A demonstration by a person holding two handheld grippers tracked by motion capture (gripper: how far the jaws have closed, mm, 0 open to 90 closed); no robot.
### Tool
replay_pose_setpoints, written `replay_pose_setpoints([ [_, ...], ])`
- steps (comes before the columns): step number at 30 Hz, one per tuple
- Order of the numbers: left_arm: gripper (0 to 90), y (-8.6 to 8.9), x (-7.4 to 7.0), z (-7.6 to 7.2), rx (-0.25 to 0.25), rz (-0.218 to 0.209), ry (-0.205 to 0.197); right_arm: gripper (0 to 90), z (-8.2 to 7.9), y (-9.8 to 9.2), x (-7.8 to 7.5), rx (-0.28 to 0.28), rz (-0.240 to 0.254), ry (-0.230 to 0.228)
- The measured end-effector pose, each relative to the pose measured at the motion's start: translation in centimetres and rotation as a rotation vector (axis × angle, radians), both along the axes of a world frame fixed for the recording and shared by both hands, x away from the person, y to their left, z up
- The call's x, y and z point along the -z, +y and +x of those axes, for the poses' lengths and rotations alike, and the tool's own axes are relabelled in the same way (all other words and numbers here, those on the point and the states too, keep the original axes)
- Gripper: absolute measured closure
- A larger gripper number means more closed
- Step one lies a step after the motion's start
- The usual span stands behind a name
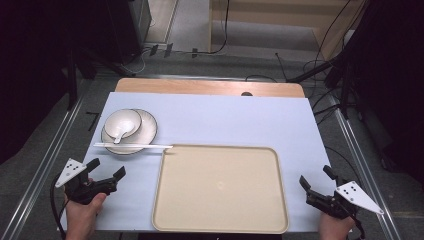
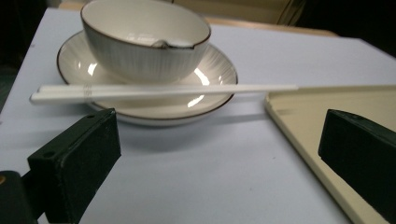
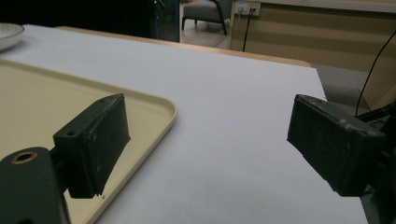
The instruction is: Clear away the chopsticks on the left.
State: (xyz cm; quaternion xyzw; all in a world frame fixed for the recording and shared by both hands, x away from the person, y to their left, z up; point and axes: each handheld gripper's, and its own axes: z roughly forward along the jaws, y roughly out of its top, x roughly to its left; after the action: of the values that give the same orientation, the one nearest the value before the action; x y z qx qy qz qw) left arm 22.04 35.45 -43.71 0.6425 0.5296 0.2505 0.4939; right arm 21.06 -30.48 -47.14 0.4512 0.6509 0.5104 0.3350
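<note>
**Table setting: both grippers idle at the near edge**

Left gripper (image 1: 106, 168): held at the near-left corner of the table, jaws spread wide with nothing between them. It faces the crockery, which lies near but apart from it.

Right gripper (image 1: 316, 180): held at the near-right corner, just beside the tray's right rim, jaws likewise spread and empty.

Bowl (image 2: 144, 37): pale, ribbed, dark-rimmed; stands upright on the plate (image 2: 212, 74) at the left of the table. A white spoon (image 1: 119, 135) rests inside it (handle end leaning on the rim in the left gripper view).

Chopsticks (image 2: 163, 90): a white pair, lying side by side across the near edge of the plate, their tips reaching towards the tray's far-left corner.

Tray (image 1: 220, 187): beige, rounded corners, flat on the pale blue mat (image 1: 225, 120) at the near centre, just right of the plate.
</note>
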Motion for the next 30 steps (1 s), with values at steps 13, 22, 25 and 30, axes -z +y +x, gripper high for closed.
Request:
replay_pose_setpoints([
  [13, 28.0, -1.5, -0.8, 0.0, 0.014, 0.009, -0.05, 13.2, -0.5, -0.4, -0.2, -0.044, 0.039, -0.039],
  [22, 68.6, -2.8, -2.0, 0.8, 0.111, -0.04, 0.025, 13.2, -0.5, 0.2, -0.5, -0.077, 0.008, -0.003],
  [25, 75.9, -2.9, -2.4, 1.1, 0.1, -0.025, 0.043, 13.2, -0.7, 0.0, -0.6, -0.067, 0.017, -0.005],
  [30, 90.0, -2.9, -2.9, 2.7, 0.133, -0.005, 0.107, 13.2, -0.9, 0.0, -0.7, -0.085, 0.021, -0.005],
])
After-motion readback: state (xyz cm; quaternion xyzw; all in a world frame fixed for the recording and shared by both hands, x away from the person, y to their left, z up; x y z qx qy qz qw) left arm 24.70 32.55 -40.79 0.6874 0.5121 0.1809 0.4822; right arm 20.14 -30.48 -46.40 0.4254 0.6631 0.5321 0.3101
